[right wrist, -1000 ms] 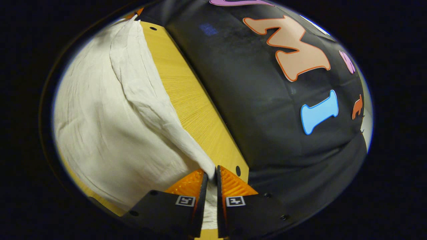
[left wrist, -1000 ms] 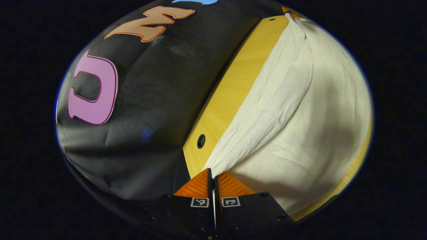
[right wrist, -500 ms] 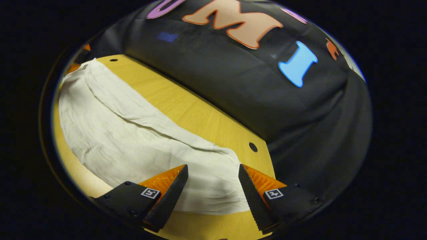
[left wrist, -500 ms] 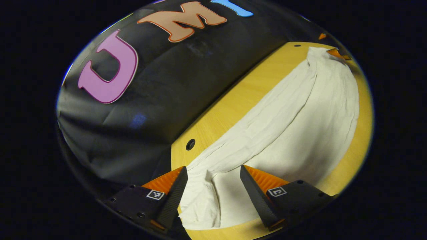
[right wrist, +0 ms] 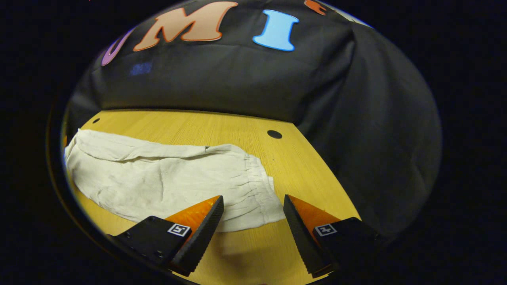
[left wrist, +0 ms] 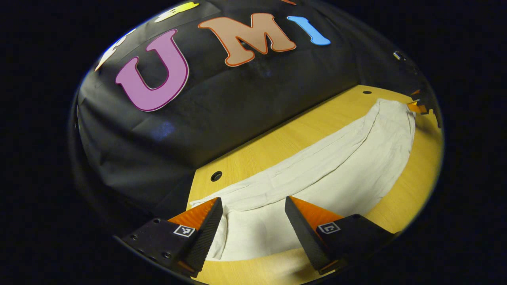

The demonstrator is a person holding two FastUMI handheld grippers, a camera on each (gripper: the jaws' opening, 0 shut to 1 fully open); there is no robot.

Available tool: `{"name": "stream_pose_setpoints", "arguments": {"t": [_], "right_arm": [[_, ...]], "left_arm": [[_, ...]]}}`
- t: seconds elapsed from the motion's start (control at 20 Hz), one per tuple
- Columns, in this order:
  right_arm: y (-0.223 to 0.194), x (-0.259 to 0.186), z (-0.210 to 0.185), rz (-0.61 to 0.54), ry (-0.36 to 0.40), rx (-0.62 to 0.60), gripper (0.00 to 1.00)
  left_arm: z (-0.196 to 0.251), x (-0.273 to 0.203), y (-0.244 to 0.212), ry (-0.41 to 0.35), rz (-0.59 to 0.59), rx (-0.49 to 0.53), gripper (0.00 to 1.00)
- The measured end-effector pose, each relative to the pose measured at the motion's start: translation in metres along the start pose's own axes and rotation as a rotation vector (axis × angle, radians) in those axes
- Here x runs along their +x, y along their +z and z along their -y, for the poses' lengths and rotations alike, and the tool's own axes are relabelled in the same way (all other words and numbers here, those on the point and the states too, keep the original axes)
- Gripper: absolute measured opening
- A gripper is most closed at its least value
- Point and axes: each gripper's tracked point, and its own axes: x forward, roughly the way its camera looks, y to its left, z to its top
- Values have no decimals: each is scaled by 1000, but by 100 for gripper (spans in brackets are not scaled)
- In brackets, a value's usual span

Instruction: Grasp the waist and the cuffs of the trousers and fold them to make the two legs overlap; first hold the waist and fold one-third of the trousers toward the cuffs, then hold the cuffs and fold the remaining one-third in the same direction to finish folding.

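A: Where are the trousers [left wrist: 336,174]?
B: Flat on the wooden table [right wrist: 301,166], legs overlapped, lying along the table's far edge with a bare strip between.
A: And the claws?
B: The left gripper [left wrist: 253,206] is spread, gripping nothing, over the cuff end. The right gripper [right wrist: 253,204] is spread too, over the gathered waist [right wrist: 257,186].
A: Room around the trousers?
B: Bare wood on the near side and past the waist.

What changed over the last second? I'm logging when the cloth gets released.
Both claws, left and right, were shut on the trousers' lifted edge; they opened, let go and backed away. The trousers now lie flat, legs overlapped, on the table, which stayed put.
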Motion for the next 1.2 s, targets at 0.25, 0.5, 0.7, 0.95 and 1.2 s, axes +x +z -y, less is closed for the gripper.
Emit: {"name": "stream_pose_setpoints", "arguments": {"t": [0.25, 0.5, 0.7, 0.95, 1.2], "right_arm": [[-18, 11, 4, -64, -3, 233, 100], [-30, 24, 3, -142, -16, 515, 98], [-38, 31, 8, -183, -28, 584, 95], [-34, 30, 6, -196, 59, 641, 17], [-16, 14, 32, -151, 40, 595, 20]], "left_arm": [[6, -18, -4, 23, -24, -36, 96], [6, -29, -9, 55, -41, -60, 96], [5, -41, -10, 80, -41, -81, 96], [10, -55, -11, 97, -49, -119, 96], [20, -69, -5, 116, -34, -155, 96]]}}
